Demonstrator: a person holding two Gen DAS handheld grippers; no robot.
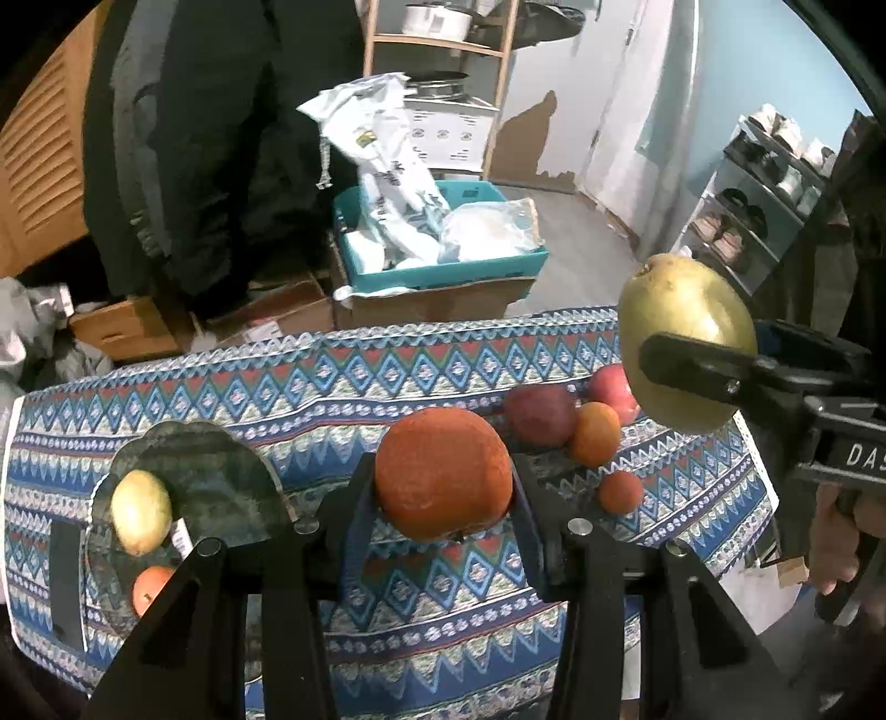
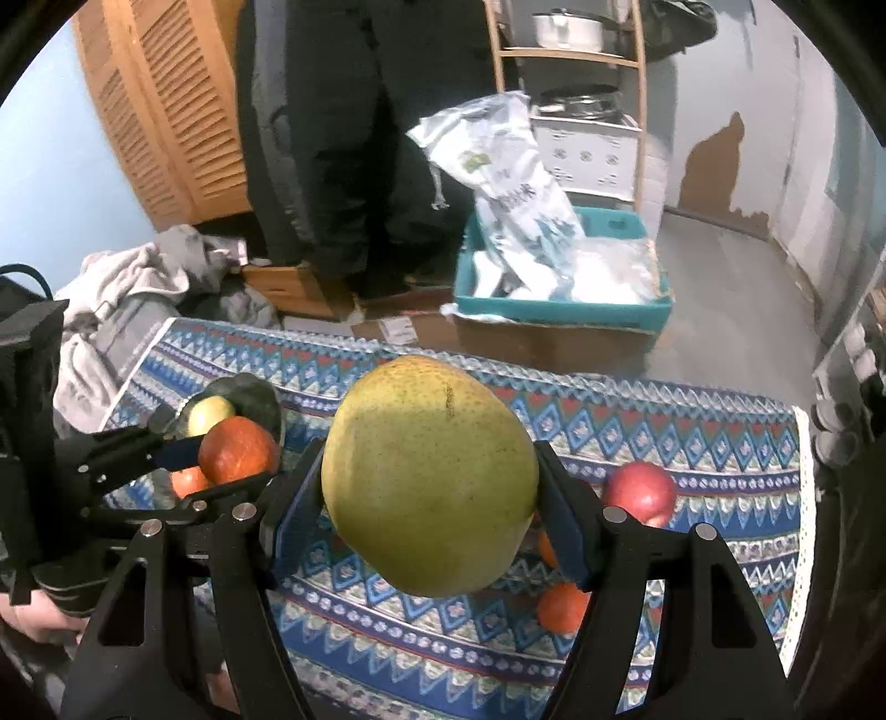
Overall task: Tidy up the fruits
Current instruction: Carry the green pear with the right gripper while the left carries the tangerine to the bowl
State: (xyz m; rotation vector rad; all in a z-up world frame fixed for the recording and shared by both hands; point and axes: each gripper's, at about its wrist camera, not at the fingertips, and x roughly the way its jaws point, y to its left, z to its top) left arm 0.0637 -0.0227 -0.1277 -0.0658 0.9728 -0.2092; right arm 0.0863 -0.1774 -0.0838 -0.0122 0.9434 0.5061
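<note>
My left gripper [image 1: 443, 487] is shut on a large orange fruit [image 1: 443, 471] and holds it above the patterned cloth; it also shows in the right wrist view [image 2: 238, 450]. My right gripper [image 2: 429, 498] is shut on a big green pear [image 2: 429, 476], held in the air; the pear shows at the right of the left wrist view [image 1: 684, 346]. A dark green plate [image 1: 221, 476] at the left holds a yellow fruit [image 1: 141, 510] and an orange one [image 1: 149, 588]. Two red apples [image 1: 540, 414] and two small oranges [image 1: 595, 433] lie on the cloth at the right.
The table has a blue patterned cloth [image 1: 332, 387]. Beyond its far edge stand a teal crate of bags [image 1: 443, 243] on cardboard boxes, a person in dark clothes [image 1: 221, 138] and a wooden shelf [image 1: 443, 44]. A shoe rack [image 1: 764, 210] is at the right.
</note>
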